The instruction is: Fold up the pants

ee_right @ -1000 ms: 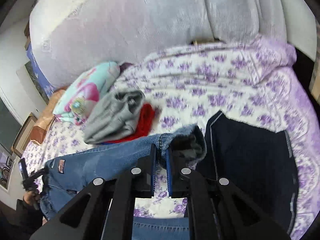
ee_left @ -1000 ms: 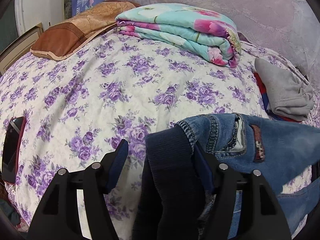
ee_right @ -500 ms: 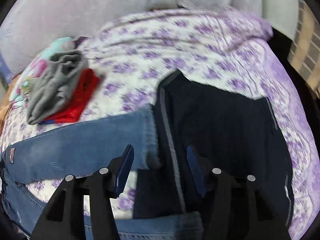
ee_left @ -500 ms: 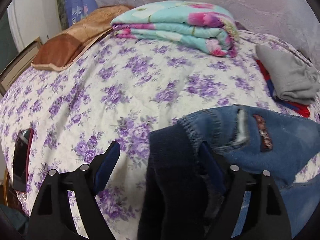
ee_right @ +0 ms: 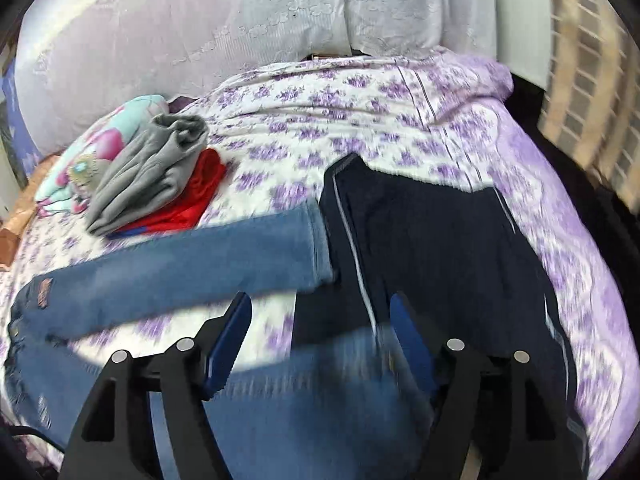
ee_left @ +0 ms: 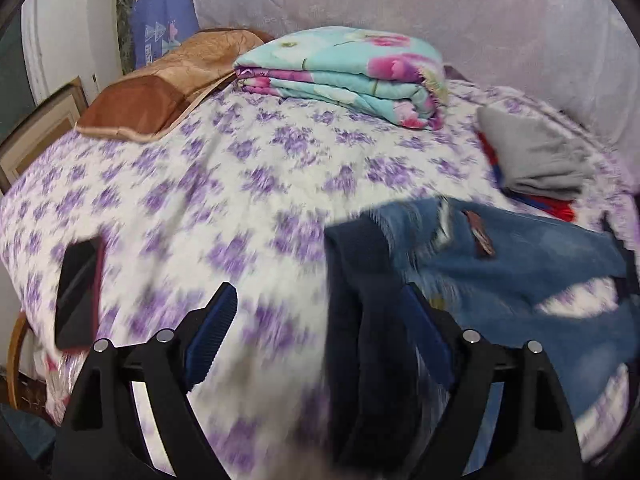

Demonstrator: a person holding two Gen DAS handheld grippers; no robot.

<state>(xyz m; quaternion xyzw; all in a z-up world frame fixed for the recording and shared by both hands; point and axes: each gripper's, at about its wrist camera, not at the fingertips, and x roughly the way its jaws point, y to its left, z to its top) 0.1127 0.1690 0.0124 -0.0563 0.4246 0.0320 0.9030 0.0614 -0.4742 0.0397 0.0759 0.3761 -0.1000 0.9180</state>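
Observation:
Blue jeans [ee_right: 168,268] lie on the bed with the legs spread apart; the waistband with its brown patch [ee_left: 480,236] shows in the left wrist view. Dark navy pants [ee_right: 440,240] lie flat to the right of the upper jean leg's hem. My left gripper [ee_left: 316,328] is open; a dark navy cloth [ee_left: 360,320] hangs in front of its right finger, and I cannot tell if it touches it. My right gripper [ee_right: 320,332] is open and empty above the lower jean leg [ee_right: 320,400].
The bed has a purple-flowered sheet [ee_left: 240,168]. A folded floral quilt [ee_left: 348,76] and a brown pillow [ee_left: 160,88] lie at the head. Folded grey [ee_right: 152,172] and red [ee_right: 192,196] clothes sit beside the jeans. A dark phone [ee_left: 76,292] lies at the left edge.
My right gripper opened and let go of the jean leg hem, which now lies flat. My left gripper opened wider and drew back slightly.

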